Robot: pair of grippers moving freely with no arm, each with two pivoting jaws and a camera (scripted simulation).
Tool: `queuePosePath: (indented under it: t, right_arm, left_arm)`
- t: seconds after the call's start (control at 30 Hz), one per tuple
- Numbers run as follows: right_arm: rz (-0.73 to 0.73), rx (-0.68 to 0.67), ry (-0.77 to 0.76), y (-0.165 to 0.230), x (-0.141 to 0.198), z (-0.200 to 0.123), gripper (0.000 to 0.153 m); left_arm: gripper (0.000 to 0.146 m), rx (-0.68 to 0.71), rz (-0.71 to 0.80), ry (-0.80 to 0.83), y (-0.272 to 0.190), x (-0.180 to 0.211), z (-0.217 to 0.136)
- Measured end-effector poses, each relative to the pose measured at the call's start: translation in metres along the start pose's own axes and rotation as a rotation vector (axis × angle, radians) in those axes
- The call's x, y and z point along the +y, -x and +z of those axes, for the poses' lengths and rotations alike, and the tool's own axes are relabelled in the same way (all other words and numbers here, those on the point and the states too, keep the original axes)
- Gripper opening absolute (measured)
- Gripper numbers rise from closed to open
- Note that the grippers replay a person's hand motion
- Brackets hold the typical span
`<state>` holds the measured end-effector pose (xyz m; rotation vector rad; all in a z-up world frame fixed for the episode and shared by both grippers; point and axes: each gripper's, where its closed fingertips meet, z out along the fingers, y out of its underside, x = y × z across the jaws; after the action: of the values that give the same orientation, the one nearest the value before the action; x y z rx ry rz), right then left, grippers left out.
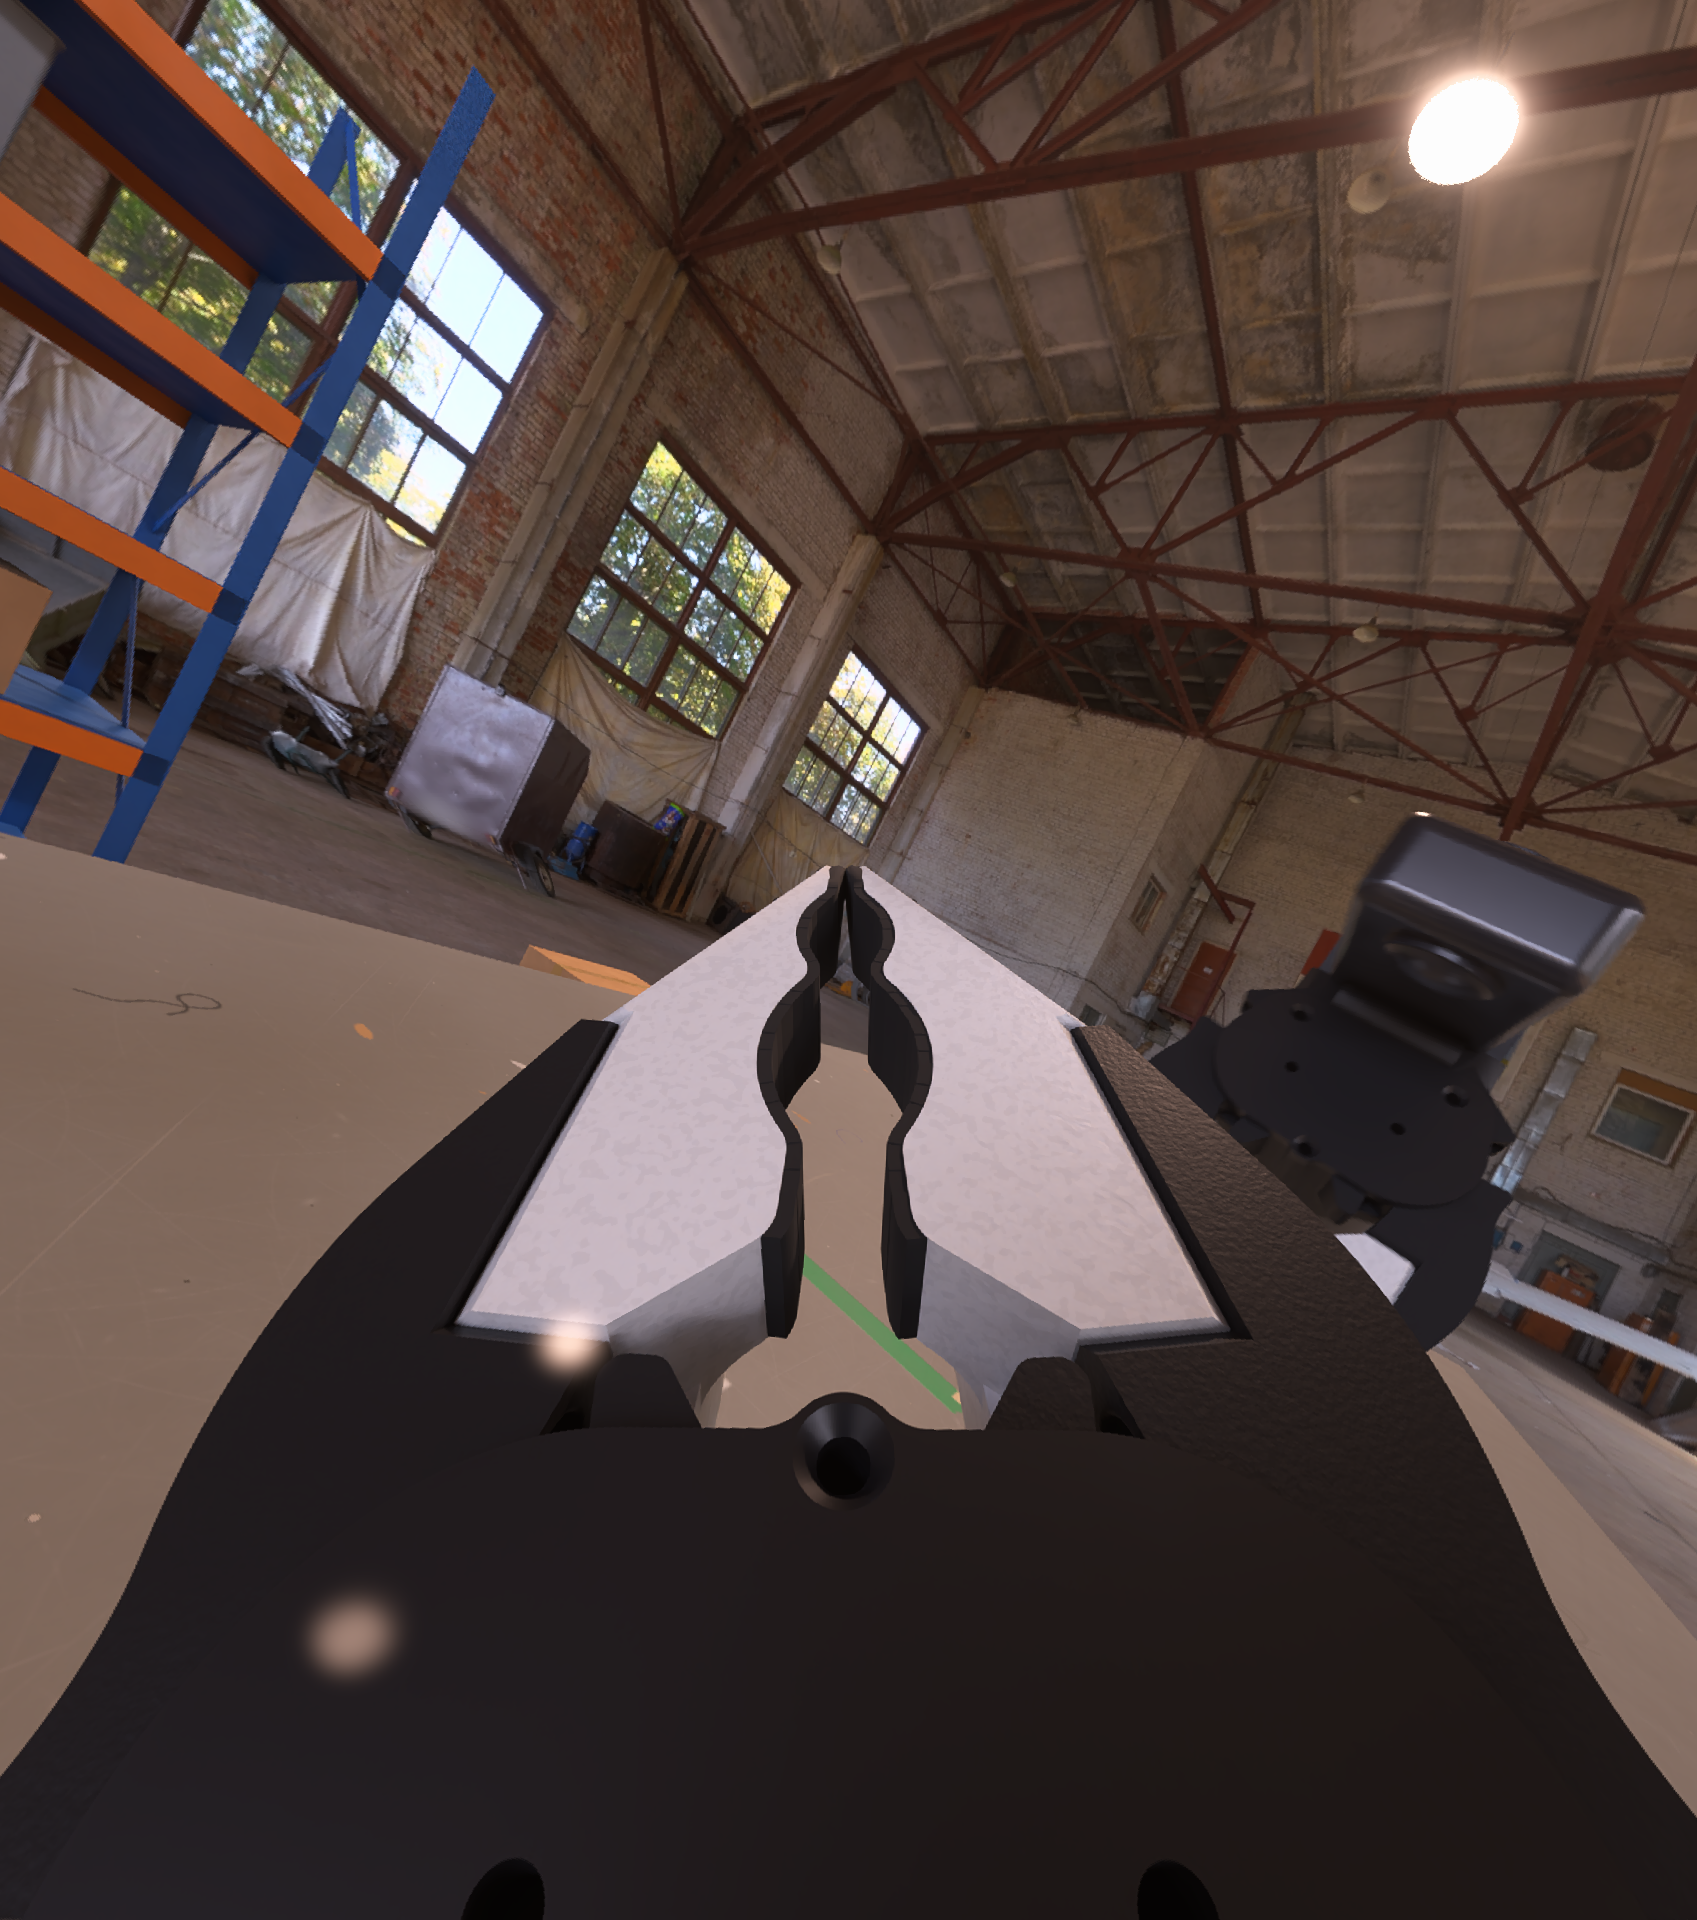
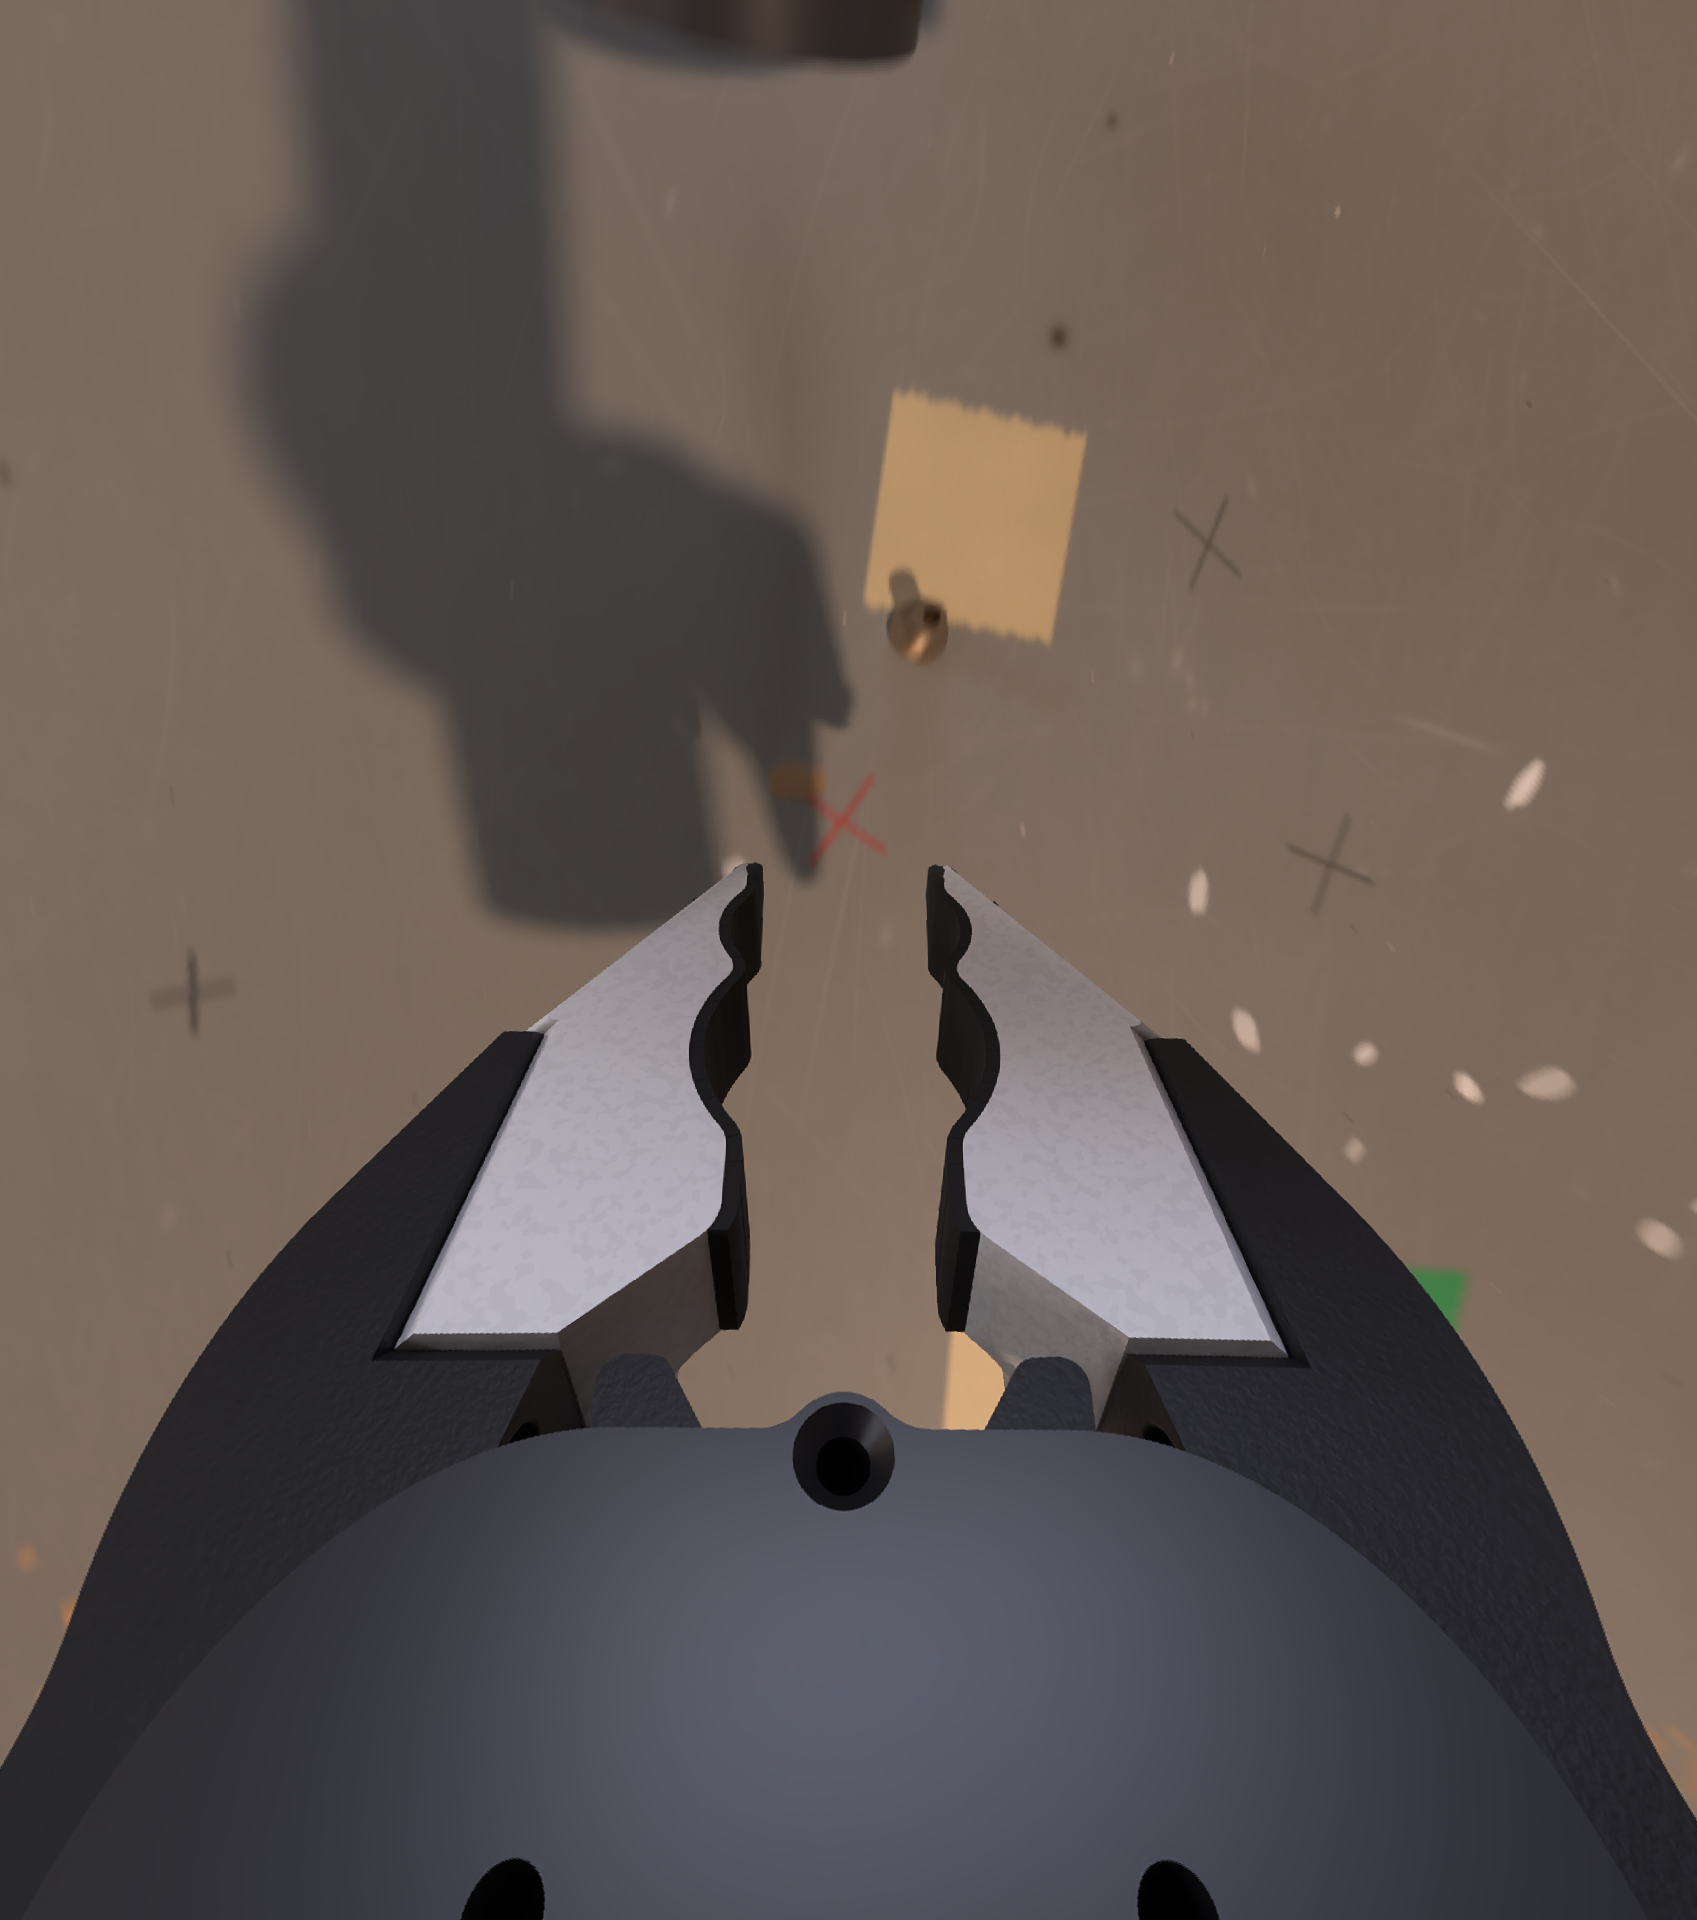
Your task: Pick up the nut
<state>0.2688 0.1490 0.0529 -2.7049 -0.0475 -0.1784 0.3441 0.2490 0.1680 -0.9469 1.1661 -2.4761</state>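
Two grippers: right gripper (image 2: pixel 845 873) hangs narrowly parted, lining up above the nut (image 2: pixel 917 629); left gripper (image 1: pixel 845 878) idles, pinched together, empty.

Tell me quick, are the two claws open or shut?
Left gripper: shut, tips together, holding nothing.
Right gripper: open, empty, above the table, short of the nut.

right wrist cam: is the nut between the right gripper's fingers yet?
No. The nut lies on the table by the tan tape, well ahead of the open right gripper.
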Motion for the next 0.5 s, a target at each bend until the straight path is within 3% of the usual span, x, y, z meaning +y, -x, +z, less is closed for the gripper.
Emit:
queuePosePath:
  t: [0.1,0.2,0.33,0.5]
  right_arm:
    - [0.127,-0.061,-0.046,0.0,-0.019,0.027,0.032]
    - [0.158,-0.063,-0.037,-0.006,-0.021,0.047,0.028]
    - [0.236,-0.065,-0.05,-0.015,-0.022,0.054,0.019]
    - [0.293,-0.1,-0.026,-0.017,-0.023,0.056,0.029]
  left_arm:
    - [0.0,-0.004,0.006,0.017,0.0,0.003,0.002]
    - [0.0,-0.002,-0.001,0.014,0.001,0.003,0.002]
    - [0.0,0.024,-0.049,0.009,0.001,0.003,0.004]
    - [0.0,0.019,-0.063,-0.004,0.003,0.001,0.003]
